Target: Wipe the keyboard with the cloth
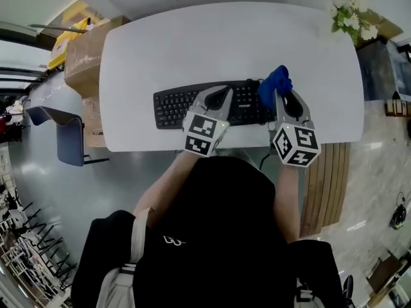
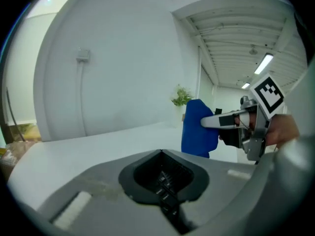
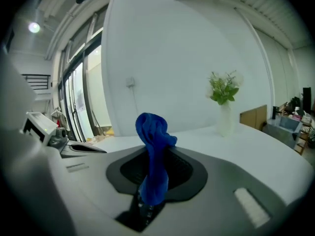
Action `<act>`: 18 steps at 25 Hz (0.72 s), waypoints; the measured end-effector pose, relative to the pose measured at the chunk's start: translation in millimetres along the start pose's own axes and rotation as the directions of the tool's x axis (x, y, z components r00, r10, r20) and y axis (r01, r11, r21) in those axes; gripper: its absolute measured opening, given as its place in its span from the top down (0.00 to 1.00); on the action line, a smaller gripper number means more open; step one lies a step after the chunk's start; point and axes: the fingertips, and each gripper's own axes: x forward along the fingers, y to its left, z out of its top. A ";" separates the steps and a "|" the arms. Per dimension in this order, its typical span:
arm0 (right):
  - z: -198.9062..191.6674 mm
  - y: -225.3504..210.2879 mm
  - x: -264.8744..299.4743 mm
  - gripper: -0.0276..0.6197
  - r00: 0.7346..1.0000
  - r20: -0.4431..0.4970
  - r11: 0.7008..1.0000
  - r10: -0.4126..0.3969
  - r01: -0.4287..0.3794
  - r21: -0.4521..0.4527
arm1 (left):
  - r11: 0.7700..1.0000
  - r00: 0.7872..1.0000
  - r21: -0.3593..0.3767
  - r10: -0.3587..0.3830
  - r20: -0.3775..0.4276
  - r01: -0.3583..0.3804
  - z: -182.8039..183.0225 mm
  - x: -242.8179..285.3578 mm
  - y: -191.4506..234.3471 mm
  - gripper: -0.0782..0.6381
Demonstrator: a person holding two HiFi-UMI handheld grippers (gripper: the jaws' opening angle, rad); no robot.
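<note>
A black keyboard (image 1: 173, 107) lies on the white table (image 1: 192, 43), near its front edge. My left gripper (image 1: 220, 97) hovers over the keyboard's middle; in the left gripper view its jaws (image 2: 162, 153) are shut with nothing between them. My right gripper (image 1: 283, 95) is at the keyboard's right end, shut on a blue cloth (image 1: 275, 85). The cloth (image 3: 154, 149) stands bunched up out of the closed jaws, and in the left gripper view the cloth (image 2: 197, 128) hangs to the right in the right gripper (image 2: 222, 122).
A vase of flowers (image 1: 351, 19) stands at the table's far right corner. A cardboard box (image 1: 88, 51) and a blue chair (image 1: 67, 135) are left of the table. A wooden bench (image 1: 326, 185) sits to the right of the person.
</note>
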 end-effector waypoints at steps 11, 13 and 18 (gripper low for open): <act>96.8 116.3 15.6 0.84 0.943 0.184 0.954 0.278 -0.249 -0.165 | 0.973 0.936 -0.013 0.223 0.273 -0.228 94.4 -95.9 66.5 0.89; 108.2 136.4 15.6 0.84 0.925 0.201 0.939 0.323 -0.287 -0.190 | 0.962 0.915 -0.028 0.267 0.302 -0.271 103.0 -114.5 77.5 0.89; 128.9 177.6 10.3 0.84 0.882 0.223 0.902 0.415 -0.367 -0.229 | 0.936 0.873 -0.072 0.349 0.340 -0.346 112.8 -145.3 93.8 0.89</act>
